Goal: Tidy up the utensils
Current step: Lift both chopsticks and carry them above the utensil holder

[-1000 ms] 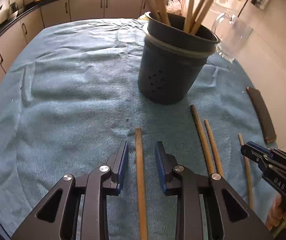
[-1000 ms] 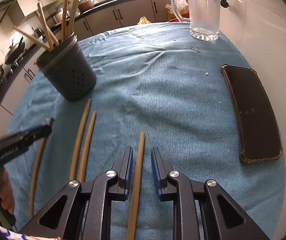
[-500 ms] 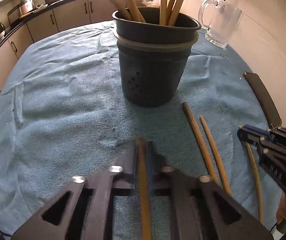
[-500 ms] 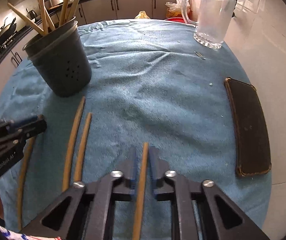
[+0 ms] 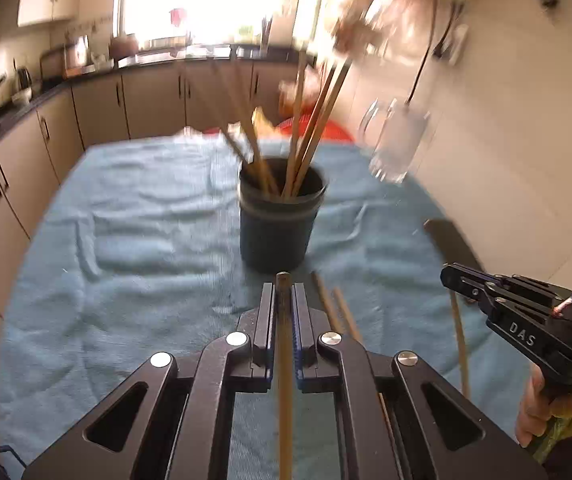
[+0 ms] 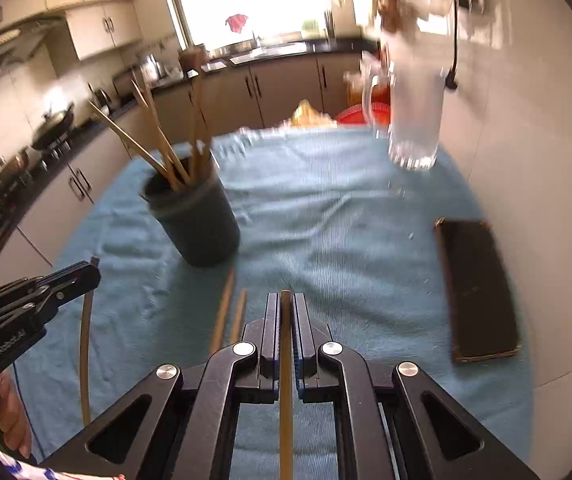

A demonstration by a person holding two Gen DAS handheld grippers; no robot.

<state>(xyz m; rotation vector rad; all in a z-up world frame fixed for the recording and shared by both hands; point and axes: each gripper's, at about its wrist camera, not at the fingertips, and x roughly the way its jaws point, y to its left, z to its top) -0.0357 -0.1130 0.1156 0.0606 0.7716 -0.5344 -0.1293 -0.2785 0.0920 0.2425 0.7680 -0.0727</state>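
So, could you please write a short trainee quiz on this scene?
1. True or false: both grippers grip a stick.
2. Where do the sorted sticks stand? A) glass mug B) dark holder C) black case
3. Fill in: two loose sticks lie on the blue ____.

Key
1. True: the left gripper is shut on a stick, the right gripper on a second stick.
2. B: the holder, not the mug or case.
3. Cloth; loose sticks.
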